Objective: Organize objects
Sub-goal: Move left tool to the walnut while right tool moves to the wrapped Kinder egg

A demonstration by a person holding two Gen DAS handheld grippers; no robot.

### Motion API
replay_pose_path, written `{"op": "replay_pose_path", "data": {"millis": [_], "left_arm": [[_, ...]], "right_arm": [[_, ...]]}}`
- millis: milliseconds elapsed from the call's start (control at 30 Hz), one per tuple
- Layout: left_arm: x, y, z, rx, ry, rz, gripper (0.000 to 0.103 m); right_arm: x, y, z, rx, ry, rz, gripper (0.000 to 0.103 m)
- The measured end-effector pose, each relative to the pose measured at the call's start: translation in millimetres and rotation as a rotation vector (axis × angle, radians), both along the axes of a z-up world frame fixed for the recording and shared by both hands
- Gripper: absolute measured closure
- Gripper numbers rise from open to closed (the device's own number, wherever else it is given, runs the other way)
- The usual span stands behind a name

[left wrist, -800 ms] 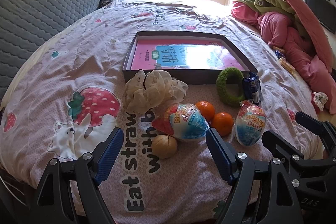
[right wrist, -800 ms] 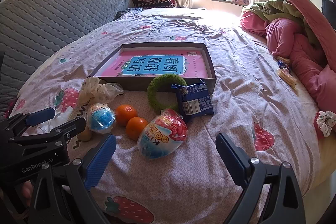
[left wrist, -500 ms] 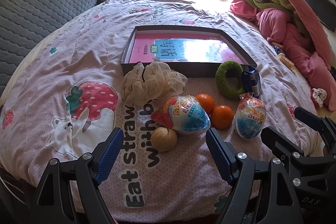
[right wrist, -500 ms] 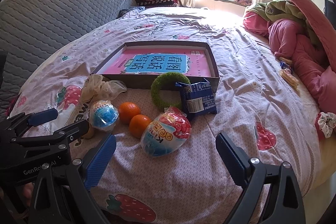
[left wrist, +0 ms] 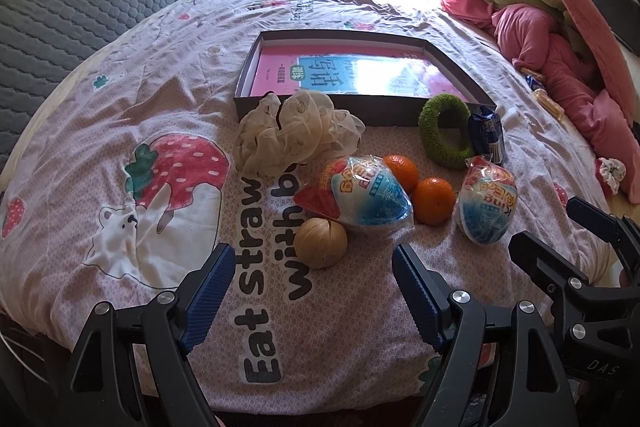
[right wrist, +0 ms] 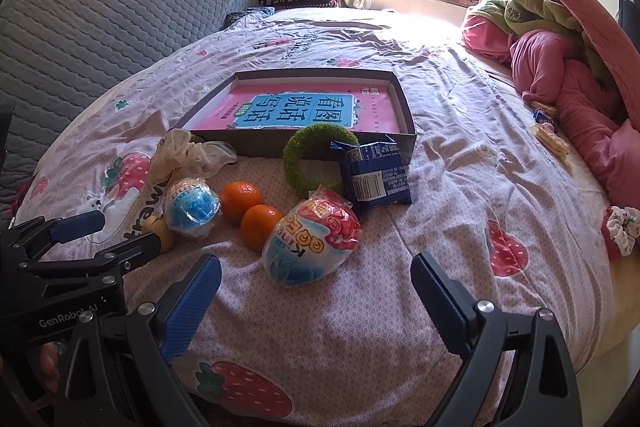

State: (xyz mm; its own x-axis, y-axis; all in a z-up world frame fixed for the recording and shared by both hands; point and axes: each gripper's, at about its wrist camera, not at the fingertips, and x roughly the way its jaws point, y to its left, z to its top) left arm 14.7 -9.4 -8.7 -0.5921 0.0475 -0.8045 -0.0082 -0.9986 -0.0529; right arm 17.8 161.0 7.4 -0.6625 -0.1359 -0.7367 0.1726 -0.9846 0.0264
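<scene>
A shallow dark box (left wrist: 304, 107) with a pink book inside lies on the bed; it also shows in the right wrist view (right wrist: 410, 115). In front of it lie a cream scrunchie (left wrist: 292, 135), a green ring (left wrist: 442, 137), a blue snack packet (right wrist: 374, 175), two oranges (left wrist: 432, 199) (right wrist: 240, 201), two wrapped toy eggs (left wrist: 372, 197) (right wrist: 312, 241) and a tan ball (left wrist: 322, 243). My left gripper (left wrist: 310, 273) is open, just short of the tan ball. My right gripper (right wrist: 316, 277) is open, just short of a toy egg.
The bed has a pink strawberry-print sheet (left wrist: 168, 75). A grey quilted headboard (right wrist: 100, 23) stands at the left. Pink and green bedding (right wrist: 560, 59) is piled at the right. Small snacks (right wrist: 550, 137) and a scrunchie (right wrist: 622, 229) lie near the right edge.
Both grippers have moved slightly forward over the bed toward the objects. Both stay open and nothing on the bed has moved.
</scene>
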Motion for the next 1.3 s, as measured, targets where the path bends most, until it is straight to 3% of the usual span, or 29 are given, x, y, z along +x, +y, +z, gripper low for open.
{"op": "replay_pose_path", "data": {"millis": [300, 667, 800, 1000, 1300], "left_arm": [[-3, -8, -21, -0.018, -0.051, 0.008, 0.022], [-15, -10, -32, 0.006, -0.045, -0.003, 0.022], [-20, -8, -36, 0.020, -0.051, -0.007, 0.031], [-25, -8, -38, 0.030, -0.044, -0.005, 0.035], [-30, -4, -40, 0.042, -0.034, -0.023, 0.052]], "right_arm": [[0, 1, -11, -0.003, -0.029, 0.006, 0.007], [-11, 2, -22, -0.023, -0.041, -0.013, 0.007], [-19, 4, -26, -0.056, -0.057, -0.041, 0.007], [-33, 9, -34, -0.110, -0.098, -0.082, 0.009], [-49, 16, -41, -0.172, -0.133, -0.123, 0.024]]}}
